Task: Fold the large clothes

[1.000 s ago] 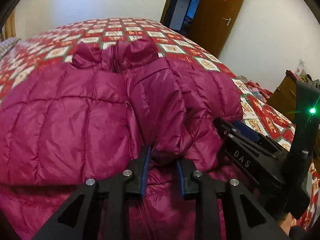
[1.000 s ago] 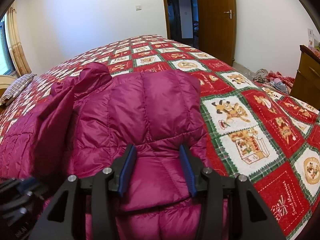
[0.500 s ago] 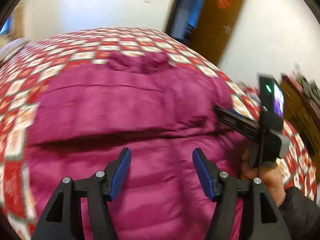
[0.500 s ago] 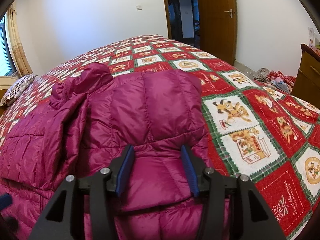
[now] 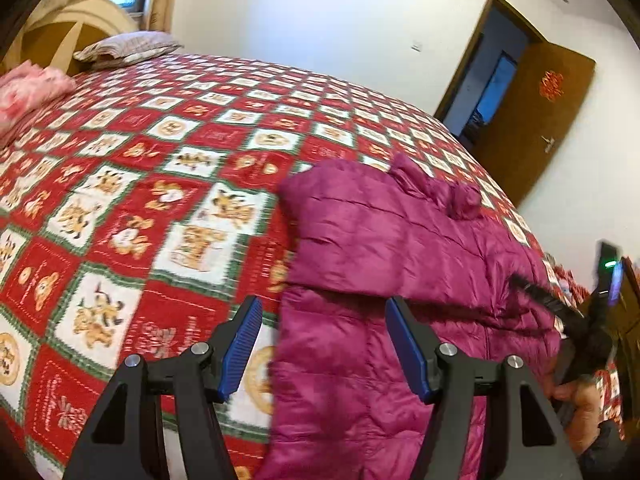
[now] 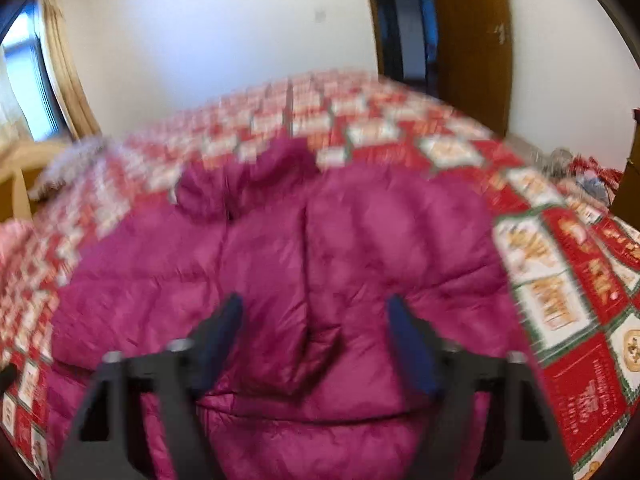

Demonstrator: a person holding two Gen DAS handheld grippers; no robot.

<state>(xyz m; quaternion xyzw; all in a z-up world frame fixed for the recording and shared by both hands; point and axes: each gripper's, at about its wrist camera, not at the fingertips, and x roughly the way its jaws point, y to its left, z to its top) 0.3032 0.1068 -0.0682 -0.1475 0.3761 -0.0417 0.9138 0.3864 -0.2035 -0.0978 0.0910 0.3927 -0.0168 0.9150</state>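
A magenta quilted puffer jacket [image 5: 380, 248] lies on the bed, its sleeves folded across the body and its collar pointing toward the far side. My left gripper [image 5: 323, 308] hangs open above the jacket's left edge, with nothing between its blue pads. The right wrist view is blurred by motion. My right gripper [image 6: 315, 304] hovers over the middle of the jacket [image 6: 360, 240] with its jaws closing. A raised crease of fabric lies below the gap, and the pads do not press on it. The right gripper [image 5: 560, 312] and the hand [image 5: 576, 400] holding it show at the jacket's right side.
A red, white and green patchwork quilt [image 5: 160, 200] covers the bed. A striped pillow [image 5: 124, 48] and a pink blanket [image 5: 28, 88] lie by the headboard. A brown door [image 5: 532, 128] stands open beyond the bed. Clothes [image 6: 580, 168] lie heaped on the floor at right.
My left gripper let go of the folded sleeve, opened wide and swung left to the jacket's left edge. The sleeve now lies flat across the body. My right gripper moved, blurring its view.
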